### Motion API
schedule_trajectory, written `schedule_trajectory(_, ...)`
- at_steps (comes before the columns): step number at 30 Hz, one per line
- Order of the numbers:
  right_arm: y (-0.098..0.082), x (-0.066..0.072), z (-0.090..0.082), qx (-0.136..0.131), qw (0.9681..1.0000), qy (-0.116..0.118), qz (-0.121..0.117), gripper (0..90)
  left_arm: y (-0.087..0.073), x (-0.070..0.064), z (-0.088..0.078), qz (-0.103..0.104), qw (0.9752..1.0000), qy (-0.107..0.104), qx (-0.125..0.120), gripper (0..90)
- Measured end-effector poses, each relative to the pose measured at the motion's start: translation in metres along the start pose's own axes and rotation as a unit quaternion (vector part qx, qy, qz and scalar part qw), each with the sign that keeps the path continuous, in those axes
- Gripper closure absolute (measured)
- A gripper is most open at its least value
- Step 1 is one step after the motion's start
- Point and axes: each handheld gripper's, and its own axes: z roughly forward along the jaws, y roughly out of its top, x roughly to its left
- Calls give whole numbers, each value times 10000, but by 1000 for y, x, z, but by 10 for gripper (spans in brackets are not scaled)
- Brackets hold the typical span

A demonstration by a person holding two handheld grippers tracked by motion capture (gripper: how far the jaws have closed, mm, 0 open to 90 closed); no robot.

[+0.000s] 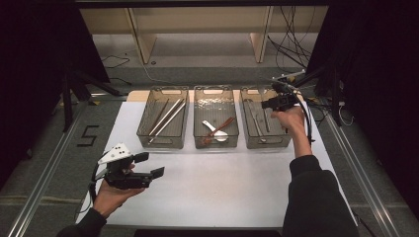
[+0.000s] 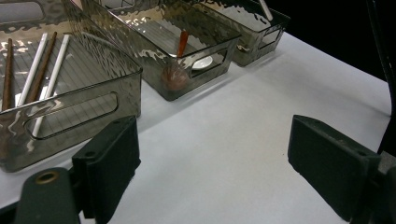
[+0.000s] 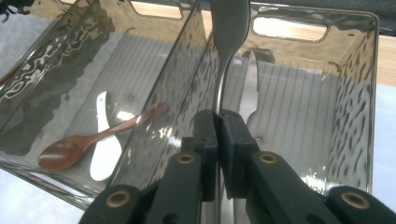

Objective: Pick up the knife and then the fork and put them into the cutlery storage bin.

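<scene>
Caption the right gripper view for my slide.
Right gripper clamps a metal spoon above the smoky clear plastic bin.

bins (image 3: 299, 18): smoky clear plastic, rippled glossy | spoon (image 3: 229, 28): polished metal | spoon (image 3: 70, 149): glossy brown wood | spoon (image 3: 105, 149): white glossy | table (image 2: 243, 140): matt white | gripper (image 3: 218, 126) pads: matt black
</scene>
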Motion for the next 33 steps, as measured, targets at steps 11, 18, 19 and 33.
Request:
schedule_trajectory(11,-5,1,14,159,9998,24,93,864,0,0,0,-1,10000,-3,-7,163)
schedule_trajectory(18,-7,3,22,199,9996,58,210,858,0,0,-1,-2,10000,-7,-15,163)
schedule_trajectory(19,-8,3,23,226,9994,70,245,854,0,0,-1,1,10000,-9,-14,163)
schedule_trajectory(33,-13,-1,17,249,9992,105,295,589,1,-1,-1,4,10000,-11,1,163)
